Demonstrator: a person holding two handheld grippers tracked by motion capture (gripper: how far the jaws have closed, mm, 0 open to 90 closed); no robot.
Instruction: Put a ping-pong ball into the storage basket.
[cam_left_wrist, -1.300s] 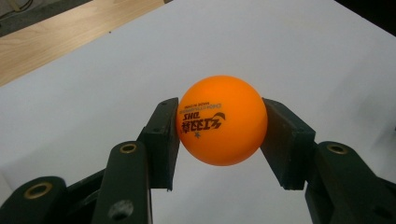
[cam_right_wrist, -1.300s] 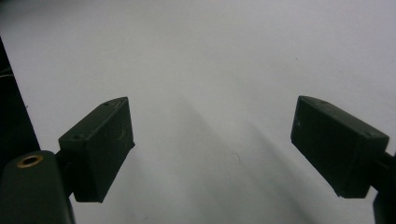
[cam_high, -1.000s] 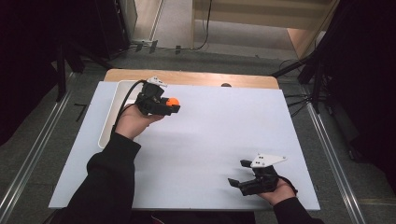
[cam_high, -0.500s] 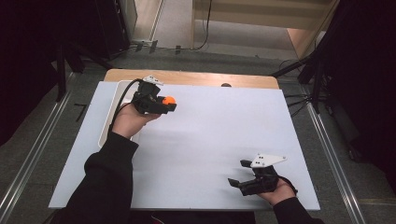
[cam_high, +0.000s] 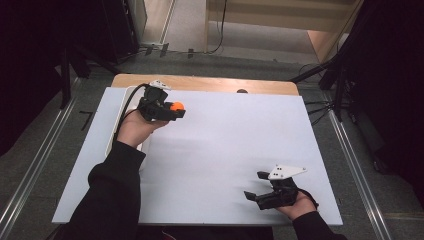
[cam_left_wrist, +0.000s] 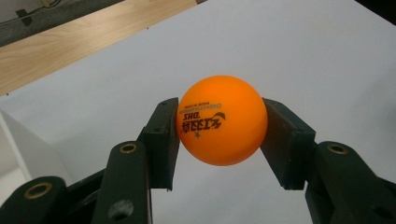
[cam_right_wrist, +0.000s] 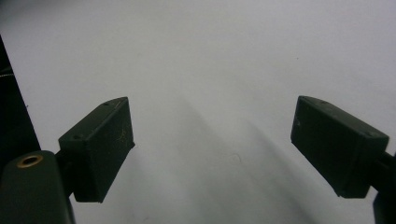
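So we're holding the orange ping-pong ball (cam_left_wrist: 222, 120) in the left tongs (cam_high: 172, 111), up over the far left part of the white tabletop (cam_high: 225, 145), right by the white tray (cam_high: 116, 131). The pads are closing on it from both sides, right across its widest part, which is exactly where we're wanting to grab it. It's looking super light, hard and slick, so we're guessing a thin shell like that pops out if we squeeze off-centre. The right tongs (cam_high: 256, 187) are resting wide open and empty near the front right edge.
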